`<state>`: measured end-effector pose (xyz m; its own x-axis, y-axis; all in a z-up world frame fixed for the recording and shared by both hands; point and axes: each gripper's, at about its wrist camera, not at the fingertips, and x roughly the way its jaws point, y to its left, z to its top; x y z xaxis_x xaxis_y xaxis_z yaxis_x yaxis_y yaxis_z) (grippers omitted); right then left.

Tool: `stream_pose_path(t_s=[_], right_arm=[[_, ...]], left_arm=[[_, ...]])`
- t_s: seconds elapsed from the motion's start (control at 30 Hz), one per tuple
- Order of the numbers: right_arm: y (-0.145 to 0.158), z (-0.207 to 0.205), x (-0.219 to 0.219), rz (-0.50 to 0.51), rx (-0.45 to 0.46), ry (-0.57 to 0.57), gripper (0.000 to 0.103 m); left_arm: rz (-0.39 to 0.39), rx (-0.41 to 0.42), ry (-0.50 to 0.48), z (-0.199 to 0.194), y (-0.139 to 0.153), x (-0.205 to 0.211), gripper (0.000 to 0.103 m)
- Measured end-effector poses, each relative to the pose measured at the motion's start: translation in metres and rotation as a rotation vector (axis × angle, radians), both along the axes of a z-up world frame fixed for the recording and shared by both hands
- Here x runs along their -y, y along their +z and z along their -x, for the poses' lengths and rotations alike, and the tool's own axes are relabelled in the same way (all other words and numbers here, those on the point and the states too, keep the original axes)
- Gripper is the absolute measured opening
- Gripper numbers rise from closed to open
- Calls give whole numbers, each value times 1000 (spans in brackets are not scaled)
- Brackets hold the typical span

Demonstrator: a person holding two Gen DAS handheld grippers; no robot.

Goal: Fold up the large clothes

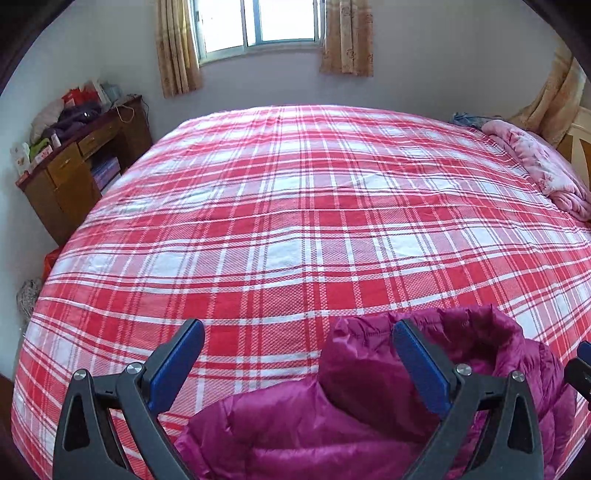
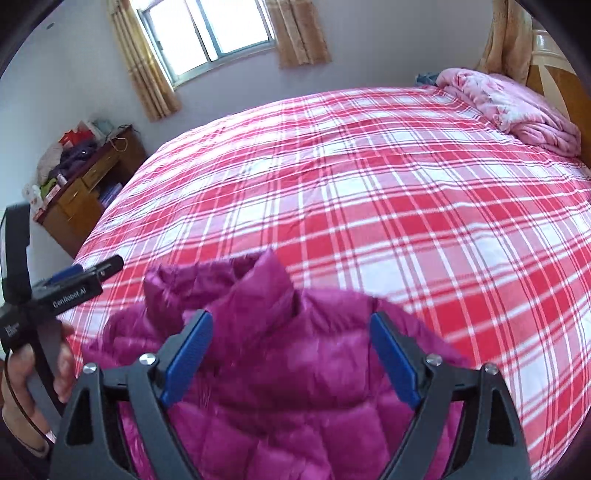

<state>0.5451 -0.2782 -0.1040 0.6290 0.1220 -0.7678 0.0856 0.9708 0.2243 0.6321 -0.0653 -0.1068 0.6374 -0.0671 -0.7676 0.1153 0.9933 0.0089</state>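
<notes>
A magenta quilted puffer jacket (image 1: 354,402) lies bunched at the near edge of a bed with a red and white plaid sheet (image 1: 303,221). My left gripper (image 1: 299,332) is open, above the jacket's left part, its right finger over the collar. In the right wrist view the jacket (image 2: 280,369) fills the lower middle, collar standing up. My right gripper (image 2: 291,325) is open, straddling the jacket just below the collar. The left gripper (image 2: 81,277) shows at the left edge there, held in a hand.
A pink floral quilt (image 2: 513,107) lies bunched at the bed's far right by a wooden headboard (image 2: 554,77). A cluttered wooden desk (image 1: 77,173) stands left of the bed. A curtained window (image 1: 258,26) is in the far wall.
</notes>
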Motion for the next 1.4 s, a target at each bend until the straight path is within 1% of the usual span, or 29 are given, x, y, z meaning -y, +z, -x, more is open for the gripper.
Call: stream_pose_path(t_s=[0.07,0.13,0.23,0.27,0.33,0.4,0.43,0.47,0.5,0.53,0.57,0.6,0.63,0.7,0.8,0.9,1.07,1.17,1.2,1.27,1.33,1.4], right_arm=[[-1,-15,-1,-2,-18,1,90],[-8,-36,-5,16,-63,28,91],[-15,-50,-15,58,-89,67,91],[-18,-53,-19,74,-94,84,91],[-23,-57,-25,96,-114,117,91],[-32,-59,-29,127,-146,146,90],[-36,-57,-30,141,-159,157,86],[-39,-55,-30,139,-168,168,81],[-40,-51,-29,137,-173,176,68],[-41,-48,-29,141,-174,180,50],[-41,-45,-29,155,-176,189,39],[-42,-41,-29,178,-177,191,21],[-42,-36,-28,195,-168,189,18],[-41,-24,-24,213,-143,185,15],[-43,-8,-17,231,-121,177,13],[-47,2,-13,227,-104,171,13],[-65,9,-14,245,-123,171,11],[-70,14,-15,269,-104,174,11],[-71,16,-14,276,-98,176,11],[-74,18,-15,293,-87,178,11],[-77,21,-15,302,-77,178,11],[-80,22,-17,315,-67,179,11]], left_arm=[[13,-33,3,-16,-11,2,102],[24,-60,-6,-26,-22,5,102],[22,-94,-18,-32,-36,7,102],[33,-99,-28,-31,-39,7,101],[40,-113,-55,-28,-43,8,89],[44,-141,-96,-24,-47,10,60],[63,-164,-119,-22,-50,10,54],[88,-178,-135,-19,-51,9,41],[110,-187,-149,-15,-52,8,27],[121,-191,-162,-11,-52,8,22],[120,-182,-171,-6,-50,7,20],[114,-159,-176,1,-47,5,17],[108,-138,-188,8,-45,4,15],[95,-109,-210,20,-40,-2,12],[64,-78,-226,37,-39,-11,11],[56,-89,-232,50,-48,-17,11],[6,-60,-251,71,-59,-13,11],[23,-23,-239,80,-48,-15,12],[32,-10,-241,84,-42,-16,14],[31,42,-232,92,-26,-17,19],[50,103,-201,97,-6,-20,35],[80,161,-158,97,10,-22,87]])
